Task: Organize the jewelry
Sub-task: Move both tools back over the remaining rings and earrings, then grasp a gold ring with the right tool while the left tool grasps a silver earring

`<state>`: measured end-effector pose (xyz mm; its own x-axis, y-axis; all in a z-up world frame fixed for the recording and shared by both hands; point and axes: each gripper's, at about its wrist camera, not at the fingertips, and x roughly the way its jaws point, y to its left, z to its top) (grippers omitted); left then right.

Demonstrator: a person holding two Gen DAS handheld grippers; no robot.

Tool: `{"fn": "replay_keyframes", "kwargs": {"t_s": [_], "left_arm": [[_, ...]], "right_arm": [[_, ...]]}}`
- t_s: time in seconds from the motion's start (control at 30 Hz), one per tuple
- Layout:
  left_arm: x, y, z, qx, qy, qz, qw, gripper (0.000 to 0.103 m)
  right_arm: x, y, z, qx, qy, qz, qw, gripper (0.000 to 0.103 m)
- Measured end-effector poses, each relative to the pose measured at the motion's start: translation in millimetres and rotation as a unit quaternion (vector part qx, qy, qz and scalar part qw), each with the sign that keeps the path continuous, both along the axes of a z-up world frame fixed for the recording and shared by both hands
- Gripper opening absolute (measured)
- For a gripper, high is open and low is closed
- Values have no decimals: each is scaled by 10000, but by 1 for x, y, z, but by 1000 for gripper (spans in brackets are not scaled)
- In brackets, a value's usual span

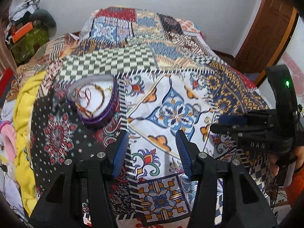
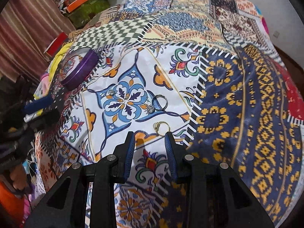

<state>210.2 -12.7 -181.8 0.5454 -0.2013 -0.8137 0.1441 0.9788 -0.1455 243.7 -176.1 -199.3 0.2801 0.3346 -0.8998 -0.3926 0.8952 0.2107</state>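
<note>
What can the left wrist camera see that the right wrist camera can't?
Only the left wrist view looks down into the purple tin, where chains lie on its white lining, and it shows the wooden door frame.

Only the right wrist view shows the loose pieces clearly: a silver ring, a gold ring just ahead of the open right gripper, and a small charm. There the tin is seen from the side.

Both views share the patterned bedspread, the purple tin and the clutter in the corner. The left gripper is open too.

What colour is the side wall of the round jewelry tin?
Purple, on the round jewelry tin; clearest in the right wrist view, where it is less blurred.
</note>
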Motion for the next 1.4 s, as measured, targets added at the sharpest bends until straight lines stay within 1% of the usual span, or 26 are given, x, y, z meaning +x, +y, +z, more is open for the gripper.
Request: {"fn": "replay_keyframes", "kwargs": {"t_s": [0.1, 0.17, 0.27, 0.37, 0.47, 0.53, 0.63, 0.7, 0.77, 0.83, 0.87, 0.97, 1.0, 1.1, 1.17, 1.2, 1.23, 1.3, 1.4], "left_arm": [[1, 1, -9, -15, 95, 0, 10000, 50], [2, 1, -12, 3, 112, -21, 9999, 50], [3, 1, -15, 43, 116, -27, 9999, 50], [5, 0, -19, 13, 161, -48, 9999, 50], [6, -3, -22, 25, 165, -88, 9998, 50], [10, -5, -22, -3, 177, -128, 9998, 50], [17, -9, -23, -24, 204, -184, 9996, 50], [22, -12, -23, 11, 165, -217, 9996, 48], [29, -17, -24, 52, 171, -269, 9995, 40], [38, -22, -27, 87, 203, -307, 9993, 38], [41, -24, -29, 96, 218, -325, 9992, 34], [52, -30, -35, 167, 271, -376, 9988, 32], [55, -32, -37, 184, 283, -382, 9987, 32], [65, -36, -45, 213, 362, -400, 9983, 27], [72, -38, -51, 234, 412, -394, 9981, 25], [73, -39, -52, 228, 417, -396, 9981, 25], [75, -39, -53, 215, 407, -402, 9981, 25], [76, -41, -54, 209, 371, -431, 9982, 25], [77, -42, -55, 233, 322, -458, 9982, 22]], "right_arm": [[5, -2, -11, 13, 118, -149, 9998, 29], [4, -3, -16, 0, 66, -217, 9997, 29], [2, -5, -16, 17, -5, -233, 9997, 29], [3, -2, -16, -138, -123, -249, 9995, 20], [5, -6, -13, -96, -166, -292, 9994, 9], [6, -13, -11, 78, -148, -316, 9994, 6], [8, -17, -4, 134, -272, -323, 9990, 6], [8, -16, 1, 159, -384, -321, 9986, 6], [8, -18, 7, 187, -481, -325, 9981, 6], [9, -21, 14, 188, -599, -343, 9974, 6], [10, -22, 18, 184, -667, -350, 9970, 6], [12, -25, 25, 135, -807, -330, 9961, 6], [13, -26, 26, 113, -816, -301, 9961, 6], [13, -28, 28, 69, -819, -188, 9964, 6], [11, -27, 27, 75, -701, -24, 9975, 10], [11, -26, 26, 118, -624, 44, 9980, 18], [11, -24, 23, 137, -549, 106, 9983, 30], [11, -20, 18, 12, -553, 154, 9984, 44], [14, -9, 7, -239, -499, 274, 9981, 44]]}}
